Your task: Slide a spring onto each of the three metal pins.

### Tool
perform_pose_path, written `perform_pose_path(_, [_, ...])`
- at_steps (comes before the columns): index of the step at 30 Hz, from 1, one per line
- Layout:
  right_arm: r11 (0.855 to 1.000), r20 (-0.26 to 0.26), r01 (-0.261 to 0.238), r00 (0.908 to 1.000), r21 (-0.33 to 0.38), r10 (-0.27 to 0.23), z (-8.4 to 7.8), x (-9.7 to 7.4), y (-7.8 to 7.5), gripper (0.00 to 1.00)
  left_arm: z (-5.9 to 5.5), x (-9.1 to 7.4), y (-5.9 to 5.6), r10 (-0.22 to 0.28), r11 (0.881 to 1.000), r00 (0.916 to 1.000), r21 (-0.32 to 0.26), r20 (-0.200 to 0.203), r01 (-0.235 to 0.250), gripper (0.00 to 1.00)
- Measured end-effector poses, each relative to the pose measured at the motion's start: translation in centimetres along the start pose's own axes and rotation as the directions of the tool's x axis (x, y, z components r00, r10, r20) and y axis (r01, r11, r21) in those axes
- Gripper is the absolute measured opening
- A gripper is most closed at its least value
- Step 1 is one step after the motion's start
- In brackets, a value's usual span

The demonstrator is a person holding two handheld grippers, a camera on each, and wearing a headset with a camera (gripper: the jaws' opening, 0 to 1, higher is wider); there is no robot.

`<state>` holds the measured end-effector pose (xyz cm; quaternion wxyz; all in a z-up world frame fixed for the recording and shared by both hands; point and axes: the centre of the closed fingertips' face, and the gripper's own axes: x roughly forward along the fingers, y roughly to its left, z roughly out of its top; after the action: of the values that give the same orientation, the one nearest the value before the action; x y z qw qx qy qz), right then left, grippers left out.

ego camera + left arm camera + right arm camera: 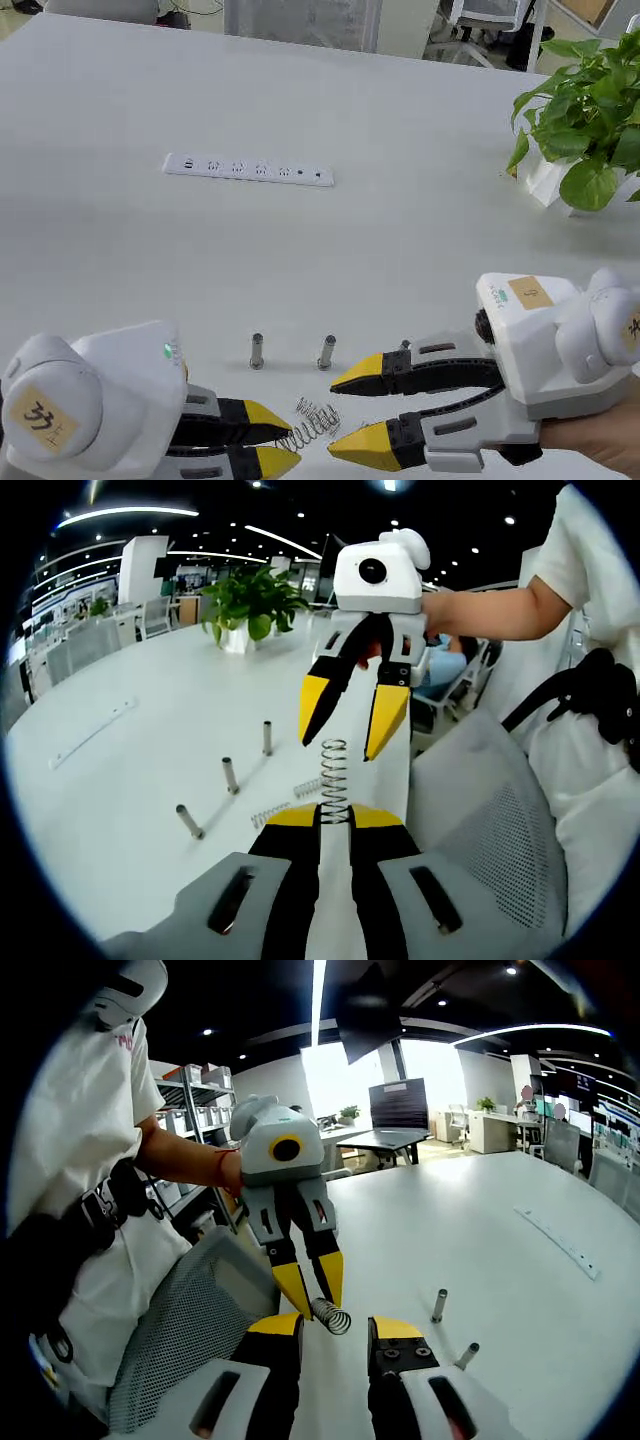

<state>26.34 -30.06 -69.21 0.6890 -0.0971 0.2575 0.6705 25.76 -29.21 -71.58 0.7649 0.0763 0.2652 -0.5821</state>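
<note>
Spring (334, 770), base hidden between left tongs (334, 816)

A wide pale grey desk (400, 110) stretches away, with a white power strip (248, 170) lying flat on it and a leafy potted plant (585, 110) near its right edge. Office chairs (490, 15) stand beyond the far side, and a grey mesh chair (480, 800) sits at the near edge. Long light strips (318, 1000) cross a dark ceiling (420, 990) above shelves (195, 1090) and a monitor (398, 1102).
</note>
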Motion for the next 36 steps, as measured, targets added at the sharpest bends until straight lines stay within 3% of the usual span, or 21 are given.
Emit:
perform_pose_path(11, [0.999,-0.020,-0.034,0.9992,-0.014,0.034,0.1,0.1,0.4,0.09,0.8,-0.1,-0.3,-0.015,1.000,0.9995,0.011,0.027,0.015,0.07])
perform_pose_path(23, [0.999,-0.040,-0.048,0.9981,-0.015,0.047,-0.1,0.2,0.8,0.07,0.5,0.0,-0.7,-0.030,0.999,0.9992,0.016,0.027,0.029,0.07])
perform_pose_path(36, [0.997,-0.060,-0.049,0.9972,-0.065,0.045,0.9,0.3,1.2,0.07,0.5,0.2,-0.8,-0.039,0.999,0.9988,0.011,0.030,0.039,0.07])
